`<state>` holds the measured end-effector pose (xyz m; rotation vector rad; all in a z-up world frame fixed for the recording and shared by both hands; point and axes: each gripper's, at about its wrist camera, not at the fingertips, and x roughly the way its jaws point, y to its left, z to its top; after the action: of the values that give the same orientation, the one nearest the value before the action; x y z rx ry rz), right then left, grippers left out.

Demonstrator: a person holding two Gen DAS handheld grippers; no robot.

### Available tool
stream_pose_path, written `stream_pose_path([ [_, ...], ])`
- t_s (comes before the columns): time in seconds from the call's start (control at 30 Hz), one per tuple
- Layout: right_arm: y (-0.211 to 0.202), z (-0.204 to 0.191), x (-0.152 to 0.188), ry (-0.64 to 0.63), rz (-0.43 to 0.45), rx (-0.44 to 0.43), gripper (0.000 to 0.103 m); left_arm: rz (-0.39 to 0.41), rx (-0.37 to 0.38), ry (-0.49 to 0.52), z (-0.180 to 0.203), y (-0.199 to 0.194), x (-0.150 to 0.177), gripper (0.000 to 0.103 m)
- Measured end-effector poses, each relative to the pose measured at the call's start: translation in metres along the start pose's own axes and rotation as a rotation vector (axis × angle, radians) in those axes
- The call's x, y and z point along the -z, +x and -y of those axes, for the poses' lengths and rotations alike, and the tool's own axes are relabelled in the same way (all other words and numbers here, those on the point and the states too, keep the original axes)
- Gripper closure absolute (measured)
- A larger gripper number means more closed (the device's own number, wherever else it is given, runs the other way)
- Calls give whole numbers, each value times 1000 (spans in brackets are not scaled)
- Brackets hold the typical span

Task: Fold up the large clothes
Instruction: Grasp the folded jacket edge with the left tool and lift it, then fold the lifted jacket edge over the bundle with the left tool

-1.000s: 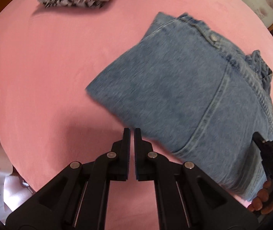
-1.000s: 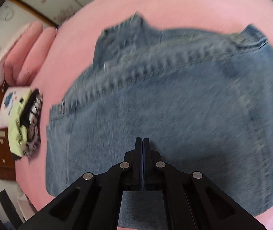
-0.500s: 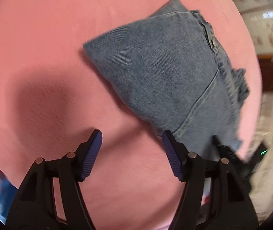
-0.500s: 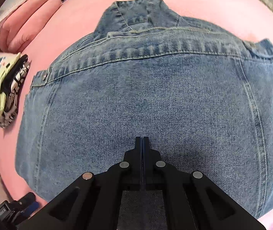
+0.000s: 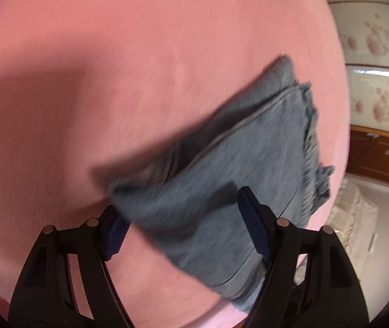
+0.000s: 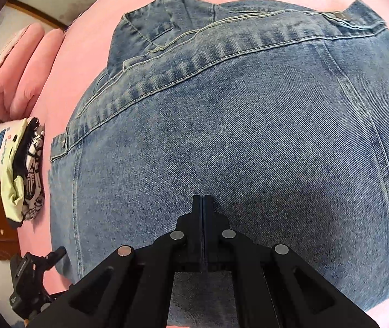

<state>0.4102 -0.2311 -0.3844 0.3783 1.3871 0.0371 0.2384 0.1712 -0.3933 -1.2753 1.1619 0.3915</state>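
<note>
While the folded denim jacket (image 6: 249,136) lies flat on the pink bedcover (image 5: 112,54), both tongs point down at it. Seen from the right wrist, the right gripper (image 6: 202,202) has its two black fingers pressed together with nothing between them, their tips over the jacket's back panel, below the stitched yoke seam; whether the tips touch the cloth cannot be told. The collar (image 6: 150,24) sticks out at the far edge of the bundle. Seen from the left wrist, the left gripper (image 5: 180,213) stands wide, its blue ribbed pads (image 5: 253,224) spread to either side of the near corner of the jacket; this view is blurred, and no pad visibly presses on the denim. That gripper also shows in the right wrist view, at the jacket's lower left edge. A stack of folded clothes (image 6: 19,164), white, pale green and black-and-white, rests on the bedcover well apart from the jacket, beside pink pillows (image 6: 22,63).
</note>
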Motion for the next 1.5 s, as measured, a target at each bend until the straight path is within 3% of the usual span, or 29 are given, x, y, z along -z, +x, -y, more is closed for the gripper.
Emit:
stream_pose_path([
  [0.03, 0, -1, 1, 1, 7, 10, 103, 15, 13, -4, 0, -1, -3, 56],
  [0.13, 4, -11, 5, 3, 23, 39, 103, 3, 50, -31, -3, 3, -11, 76],
  [0.37, 11, -23, 9, 9, 46, 71, 103, -91, 163, -45, -4, 0, -20, 85],
  [0.47, 12, -24, 8, 3, 52, 63, 103, -74, 273, -89, 0, -16, -12, 88],
  [0.53, 12, -20, 9, 16, 52, 44, 103, -24, 326, -34, 17, -29, 1, 89],
  [0.63, 10, -12, 9, 33, 48, 12, 103, 84, 306, 207, 67, -54, 33, 89],
  [0.73, 8, -7, 9, 12, 46, -21, 103, 161, 352, 387, 112, -74, 69, 90],
  [0.87, 7, 7, 4, -15, 2, -89, 103, 203, 368, 565, 159, -87, 121, 90],
  [0.97, 7, 19, -1, -42, -40, -148, 103, 234, 338, 717, 192, -91, 176, 90],
  [1.1, 7, 35, -5, -102, -91, -212, 103, 175, 372, 753, 224, -67, 236, 90],
  [1.33, 12, 72, -19, -125, -215, -377, 103, -2, 294, 826, 257, -13, 344, 90],
  [1.5, 8, 106, -28, -87, -314, -468, 103, -20, 239, 873, 265, 4, 395, 90],
])
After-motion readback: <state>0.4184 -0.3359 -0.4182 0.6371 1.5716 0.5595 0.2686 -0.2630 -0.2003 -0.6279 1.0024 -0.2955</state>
